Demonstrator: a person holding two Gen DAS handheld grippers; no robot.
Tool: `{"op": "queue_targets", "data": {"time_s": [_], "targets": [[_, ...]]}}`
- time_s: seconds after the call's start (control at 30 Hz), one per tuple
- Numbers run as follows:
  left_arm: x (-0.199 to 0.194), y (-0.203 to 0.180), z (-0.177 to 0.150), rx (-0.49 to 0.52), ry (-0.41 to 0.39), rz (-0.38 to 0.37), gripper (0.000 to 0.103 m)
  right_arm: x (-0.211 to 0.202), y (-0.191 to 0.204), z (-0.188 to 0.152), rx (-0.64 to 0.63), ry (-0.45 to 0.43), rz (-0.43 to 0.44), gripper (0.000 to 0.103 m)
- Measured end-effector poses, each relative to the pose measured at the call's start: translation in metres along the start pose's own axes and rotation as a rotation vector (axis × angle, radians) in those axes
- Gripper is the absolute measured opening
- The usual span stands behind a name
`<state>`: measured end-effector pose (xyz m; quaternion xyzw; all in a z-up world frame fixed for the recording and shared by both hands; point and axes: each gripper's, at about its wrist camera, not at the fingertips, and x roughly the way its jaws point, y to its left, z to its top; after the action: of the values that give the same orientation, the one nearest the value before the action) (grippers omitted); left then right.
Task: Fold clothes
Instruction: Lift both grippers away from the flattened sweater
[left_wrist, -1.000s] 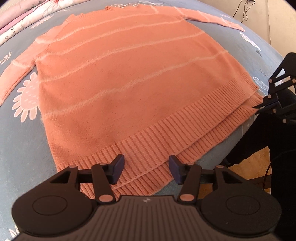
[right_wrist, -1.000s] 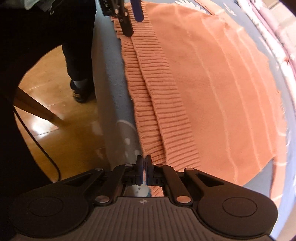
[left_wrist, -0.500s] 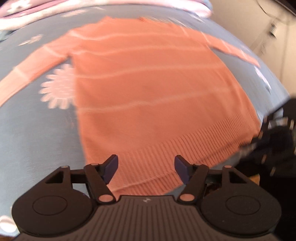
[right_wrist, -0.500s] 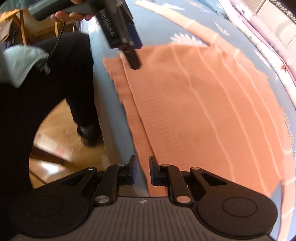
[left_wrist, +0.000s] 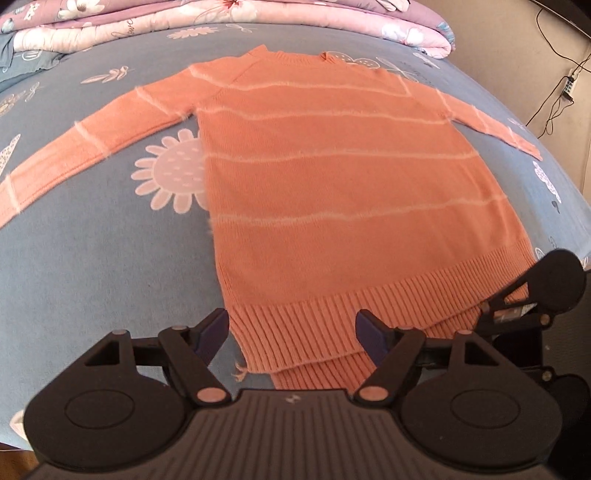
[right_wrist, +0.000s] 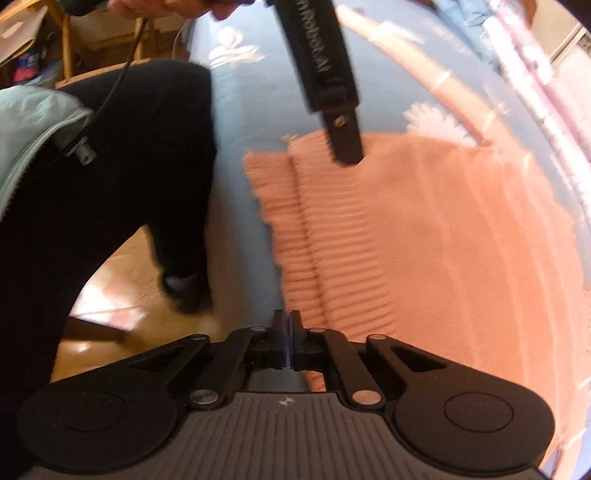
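The left wrist camera looks down over the bed (left_wrist: 92, 258) from its near edge, seeing the whole orange sweater (left_wrist: 332, 184). The right wrist camera looks along that edge, closer in. Both see the sweater's ribbed bottom (right_wrist: 332, 240).

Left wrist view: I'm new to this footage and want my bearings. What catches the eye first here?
An orange sweater with pale stripes lies flat across a blue flowered bedspread, sleeves spread to both sides. The left gripper hovers over its ribbed hem, jaws opening, nothing held between them. The right gripper is shut at the hem's other corner, and folded pink quilts line the far edge.
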<state>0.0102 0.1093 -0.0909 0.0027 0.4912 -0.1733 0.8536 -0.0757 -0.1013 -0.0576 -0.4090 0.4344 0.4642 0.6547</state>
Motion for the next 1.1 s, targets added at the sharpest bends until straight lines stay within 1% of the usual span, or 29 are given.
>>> {"op": "queue_targets", "data": {"time_s": [0.07,0.1,0.13,0.17,0.2,0.23,0.3,0.4,0.47,0.5,0.57,0.63,0.67,0.7,0.73,0.8,0.83,0.9,0.97,1.0,1.03,1.07,1.1], "targets": [[0.001,0.000,0.000,-0.006,0.004,0.005,0.076,0.000,0.002,-0.003,0.036,-0.007,0.035,0.001],[0.001,0.001,0.000,-0.012,0.001,0.008,0.076,-0.003,0.001,-0.004,0.052,-0.016,0.039,0.002],[0.001,0.001,0.002,-0.020,-0.002,0.004,0.076,-0.007,0.000,-0.004,0.068,-0.025,0.042,0.006],[0.001,0.002,0.004,-0.025,-0.004,-0.009,0.076,-0.011,-0.006,-0.006,0.110,-0.052,0.040,0.009],[0.002,0.002,0.006,-0.028,-0.006,-0.021,0.076,-0.018,-0.015,-0.008,0.160,-0.077,0.019,0.017],[0.004,0.000,0.009,-0.028,-0.006,-0.029,0.076,-0.025,-0.025,-0.011,0.210,-0.101,-0.004,0.023],[0.011,-0.007,0.016,-0.012,-0.007,-0.048,0.076,-0.035,-0.048,-0.022,0.319,-0.128,-0.070,0.025],[0.029,-0.027,0.028,0.025,-0.010,-0.101,0.076,-0.039,-0.091,-0.049,0.530,-0.125,-0.173,0.029],[0.045,-0.039,0.035,0.037,0.002,-0.138,0.077,-0.040,-0.116,-0.079,0.706,-0.126,-0.179,0.036],[0.053,-0.044,0.038,0.044,0.013,-0.142,0.077,-0.041,-0.129,-0.094,0.794,-0.127,-0.180,0.040],[0.069,-0.049,0.039,0.045,0.056,-0.120,0.077,-0.038,-0.145,-0.128,0.995,-0.139,-0.124,0.041],[0.077,-0.047,0.036,0.028,0.098,-0.099,0.077,-0.026,-0.143,-0.162,1.172,-0.150,-0.063,0.042],[0.077,-0.045,0.032,0.023,0.104,-0.094,0.077,-0.023,-0.140,-0.175,1.230,-0.151,-0.061,0.041],[0.074,-0.043,0.028,0.028,0.094,-0.099,0.078,-0.024,-0.135,-0.187,1.269,-0.190,-0.048,0.041],[0.072,-0.040,0.024,0.029,0.102,-0.096,0.082,-0.016,-0.123,-0.196,1.316,-0.213,-0.035,0.041],[0.066,-0.037,0.015,0.046,0.110,-0.065,0.084,-0.013,-0.115,-0.216,1.390,-0.217,-0.043,0.041],[0.064,-0.037,0.010,0.060,0.117,-0.050,0.086,-0.022,-0.113,-0.226,1.420,-0.232,-0.037,0.041],[0.060,-0.037,0.002,0.089,0.127,-0.020,0.087,-0.022,-0.107,-0.236,1.469,-0.259,-0.024,0.041],[0.057,-0.039,-0.001,0.103,0.146,0.002,0.088,-0.021,-0.104,-0.242,1.492,-0.250,-0.029,0.041],[0.055,-0.041,-0.001,0.100,0.157,0.015,0.088,-0.023,-0.104,-0.238,1.480,-0.241,-0.045,0.042],[0.053,-0.042,0.001,0.089,0.159,0.014,0.088,-0.025,-0.104,-0.232,1.467,-0.231,-0.062,0.050],[0.050,-0.043,0.004,0.077,0.160,0.009,0.088,-0.029,-0.105,-0.227,1.446,-0.234,-0.091,0.053],[0.047,-0.043,0.007,0.068,0.142,-0.003,0.088,-0.032,-0.108,-0.225,1.430,-0.254,-0.106,0.057]]}}
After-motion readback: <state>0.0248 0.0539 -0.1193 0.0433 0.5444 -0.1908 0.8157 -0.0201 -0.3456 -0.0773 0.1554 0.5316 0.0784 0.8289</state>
